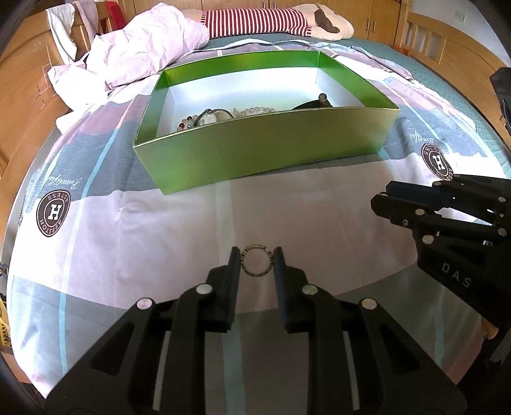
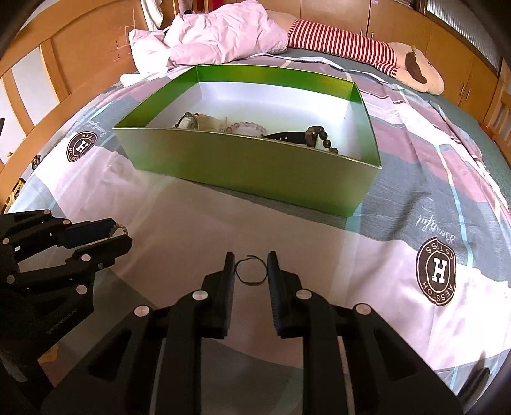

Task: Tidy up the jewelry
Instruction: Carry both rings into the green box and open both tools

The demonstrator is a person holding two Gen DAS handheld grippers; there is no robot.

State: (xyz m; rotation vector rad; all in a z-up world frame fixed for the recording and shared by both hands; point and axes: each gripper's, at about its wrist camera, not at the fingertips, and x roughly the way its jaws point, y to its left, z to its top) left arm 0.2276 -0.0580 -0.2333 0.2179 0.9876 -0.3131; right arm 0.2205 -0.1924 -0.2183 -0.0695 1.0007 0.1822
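A green box [image 1: 255, 150] stands on the bed and holds several bead bracelets [image 1: 255, 111] and a dark strap. It also shows in the right wrist view [image 2: 242, 162]. My left gripper [image 1: 257, 260] is open, its fingertips on either side of a thin beaded ring bracelet [image 1: 257, 245] lying on the bedsheet. The bracelet also shows at the left gripper's tips in the right wrist view [image 2: 120, 229]. My right gripper [image 2: 250, 266] is open, its fingertips on either side of a thin black cord loop [image 2: 250, 281] on the sheet. The right gripper shows in the left wrist view [image 1: 381, 199].
A crumpled pale purple quilt [image 1: 143, 51] and a red-striped plush toy [image 1: 271, 19] lie beyond the box. Wooden bed frames [image 1: 19, 95] run along both sides. The patterned bedsheet [image 1: 159, 239] carries round brown logos.
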